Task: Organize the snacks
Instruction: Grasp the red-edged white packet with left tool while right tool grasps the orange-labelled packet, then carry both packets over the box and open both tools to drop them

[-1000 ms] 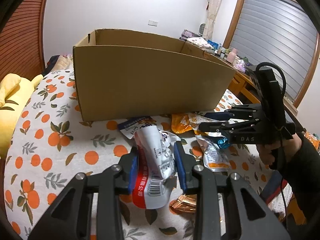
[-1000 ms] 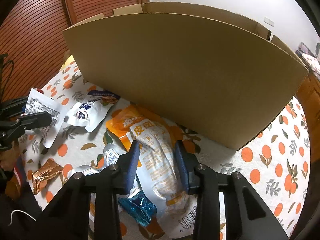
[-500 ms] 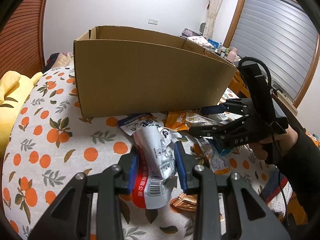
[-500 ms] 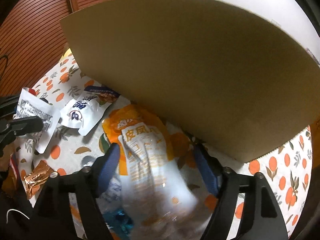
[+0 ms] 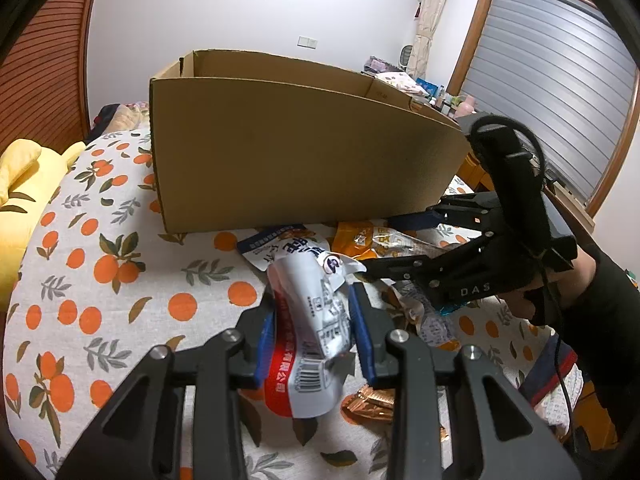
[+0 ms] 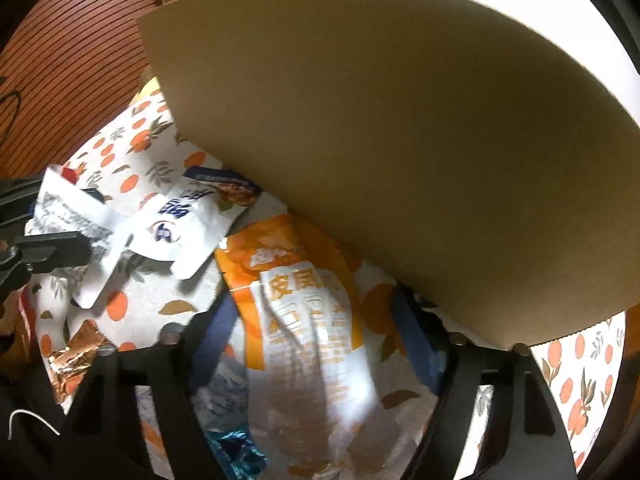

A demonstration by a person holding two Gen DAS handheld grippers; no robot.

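Note:
My left gripper point(image 5: 314, 304) is shut on a white and red snack packet point(image 5: 310, 332), held above the orange-print cloth in front of the open cardboard box point(image 5: 296, 160). My right gripper point(image 6: 316, 300) is open wide, its blue pads either side of an orange and white snack packet point(image 6: 308, 320) lying flat by the box wall point(image 6: 400, 140). The right gripper also shows in the left wrist view point(image 5: 384, 248), low over the snacks.
A white and blue packet point(image 6: 188, 224) lies left of the orange one. A copper foil wrapper point(image 6: 72, 356) and a blue wrapper point(image 6: 236, 448) lie nearby. A yellow cushion point(image 5: 20, 184) sits far left. Desk clutter point(image 5: 440, 100) stands behind the box.
My right gripper has opened wide and dropped lower and closer to the box, over the orange packet. The left gripper still holds its packet, raised slightly.

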